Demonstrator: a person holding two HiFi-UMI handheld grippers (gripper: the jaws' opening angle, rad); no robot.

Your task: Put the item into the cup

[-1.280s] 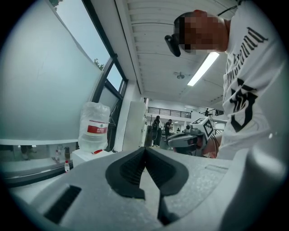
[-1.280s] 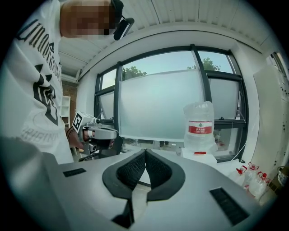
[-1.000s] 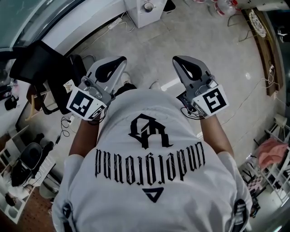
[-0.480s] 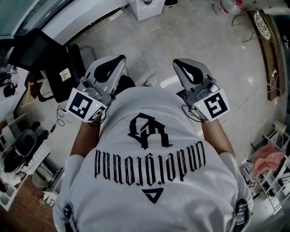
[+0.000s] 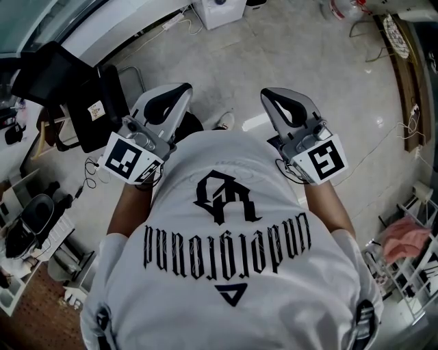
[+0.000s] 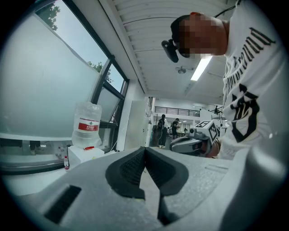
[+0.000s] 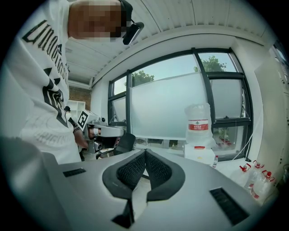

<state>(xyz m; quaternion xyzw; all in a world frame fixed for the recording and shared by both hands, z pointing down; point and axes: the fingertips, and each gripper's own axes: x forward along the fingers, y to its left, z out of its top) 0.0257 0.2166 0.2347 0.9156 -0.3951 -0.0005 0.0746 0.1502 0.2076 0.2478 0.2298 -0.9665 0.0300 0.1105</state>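
Neither a cup nor an item shows in any view. A person in a white printed T-shirt (image 5: 229, 225) holds both grippers level in front of the chest, above a grey tiled floor. The left gripper (image 5: 174, 94) is shut, its black pads meeting at the tip (image 6: 145, 149) with nothing between them. The right gripper (image 5: 274, 96) is shut too, pads touching (image 7: 145, 152) and empty. Each gripper view catches the other gripper: the right gripper (image 6: 192, 140) and the left gripper (image 7: 106, 131).
A black chair (image 5: 79, 102) stands at the left and a white unit (image 5: 219, 10) at the top. Racks (image 5: 410, 253) line the right. A water dispenser with a large bottle (image 7: 198, 128) stands by the windows, spray bottles (image 7: 257, 178) beside it. People (image 6: 162, 128) stand far down the hall.
The floor has slid toward the top of the head view, so the white unit and black chair sit higher. Both grippers keep their place before the chest, still shut.
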